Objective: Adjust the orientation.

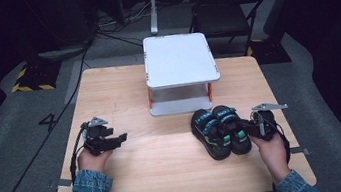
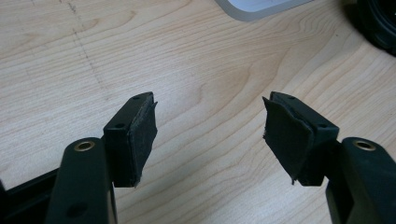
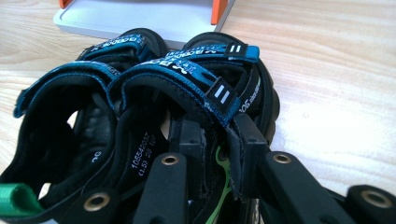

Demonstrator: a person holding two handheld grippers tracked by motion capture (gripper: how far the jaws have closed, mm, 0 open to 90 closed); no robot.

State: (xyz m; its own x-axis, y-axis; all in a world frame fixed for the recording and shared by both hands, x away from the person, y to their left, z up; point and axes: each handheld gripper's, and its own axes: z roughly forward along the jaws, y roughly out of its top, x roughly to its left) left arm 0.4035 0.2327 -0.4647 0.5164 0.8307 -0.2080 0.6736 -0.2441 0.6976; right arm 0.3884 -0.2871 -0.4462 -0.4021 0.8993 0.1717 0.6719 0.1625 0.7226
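On the wooden desk (image 1: 122,87) a white 2-level stand (image 1: 179,59) with orange posts sits at the far middle, and 2 black sandals with blue straps lie side by side just in front of it, toward the right. The right gripper (image 1: 250,126) reaches into the pair from the right; in the right gripper view its fingers (image 3: 187,140) are drawn narrow, pinching the side wall of the right sandal (image 3: 224,88) just below its blue strap, while the left sandal (image 3: 60,112) touches it. The left gripper (image 1: 123,137) rests low over bare desk at the left, well apart from the sandals, its fingers (image 2: 140,135) spread wide with nothing between them.
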